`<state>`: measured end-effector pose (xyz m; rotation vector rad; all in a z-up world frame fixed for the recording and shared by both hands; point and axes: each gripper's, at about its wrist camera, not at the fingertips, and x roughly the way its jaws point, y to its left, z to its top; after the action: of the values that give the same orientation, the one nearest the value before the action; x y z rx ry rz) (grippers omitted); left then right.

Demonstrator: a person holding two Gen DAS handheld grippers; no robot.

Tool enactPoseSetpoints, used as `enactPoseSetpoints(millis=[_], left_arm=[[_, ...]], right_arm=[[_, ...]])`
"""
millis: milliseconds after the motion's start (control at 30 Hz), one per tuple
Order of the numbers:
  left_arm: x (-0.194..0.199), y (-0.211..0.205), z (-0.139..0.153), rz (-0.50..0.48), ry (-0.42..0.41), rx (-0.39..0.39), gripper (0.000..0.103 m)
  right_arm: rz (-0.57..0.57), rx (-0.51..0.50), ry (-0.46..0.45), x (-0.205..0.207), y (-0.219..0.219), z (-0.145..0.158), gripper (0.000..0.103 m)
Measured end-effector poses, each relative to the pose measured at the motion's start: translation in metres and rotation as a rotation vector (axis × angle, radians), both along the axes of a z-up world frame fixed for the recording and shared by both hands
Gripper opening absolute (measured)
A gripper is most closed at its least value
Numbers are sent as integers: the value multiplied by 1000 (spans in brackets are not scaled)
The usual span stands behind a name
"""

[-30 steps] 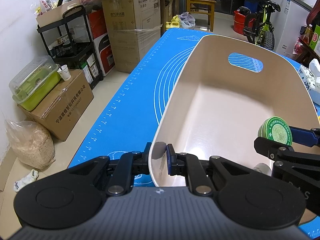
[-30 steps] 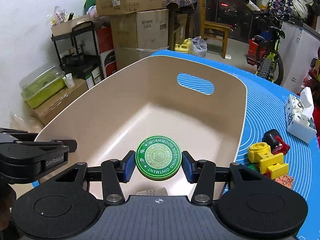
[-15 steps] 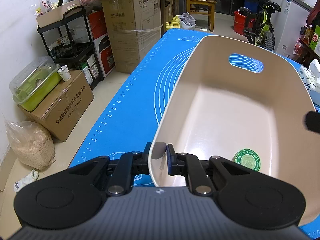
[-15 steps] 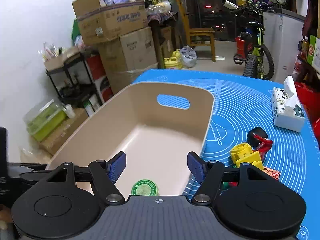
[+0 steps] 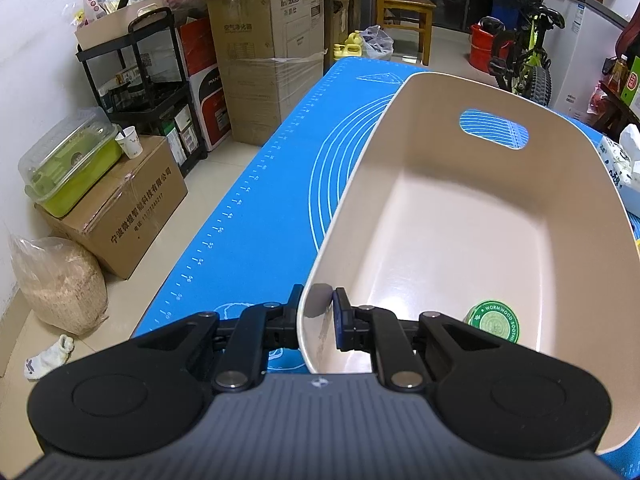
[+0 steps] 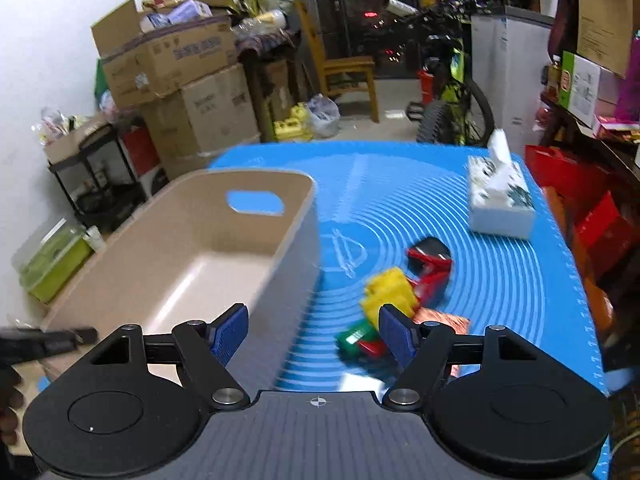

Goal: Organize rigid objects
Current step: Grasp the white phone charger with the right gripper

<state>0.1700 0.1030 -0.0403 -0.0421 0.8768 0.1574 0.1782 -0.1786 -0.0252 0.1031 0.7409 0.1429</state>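
Left hand-held gripper [image 5: 316, 320] clamped on beige bin [image 5: 440, 216] rim near table's left edge; right hand-held gripper [image 6: 312, 334] just opened, empty, above bare blue mat [image 6: 500, 280].

The round green ointment tin [image 5: 495, 323], a second ago pinched between the right gripper [image 6: 313, 335] fingers, now lies flat inside the beige plastic bin [image 5: 500, 216], while those fingers have just been opening, stand empty and face the toy pile [image 6: 394, 304].
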Motion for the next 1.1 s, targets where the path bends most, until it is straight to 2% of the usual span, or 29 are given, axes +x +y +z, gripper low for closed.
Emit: enactPoseSetpoints(millis=[433,633,900,967,1067,1100], left_arm=[[1,1,-1,7,0,-6,16],[1,1,-1,6,0,-6,16],[1,1,-1,4,-1,-3,16],[1,1,-1,4,-1,-3,16],[1,1,-1,5,-1,-4,17],[1,1,-2,6,0,-4,17]], right_arm=[[-9,-2,169,9,-14,-45,77],[3,-23,219,15,-8,-64,77],[-35,-35,269,28,-4,-86,76],[-25,-50,258,29,1,-86,75],[-1,-108,224,23,10,-88,67],[2,-136,218,21,12,-88,62]])
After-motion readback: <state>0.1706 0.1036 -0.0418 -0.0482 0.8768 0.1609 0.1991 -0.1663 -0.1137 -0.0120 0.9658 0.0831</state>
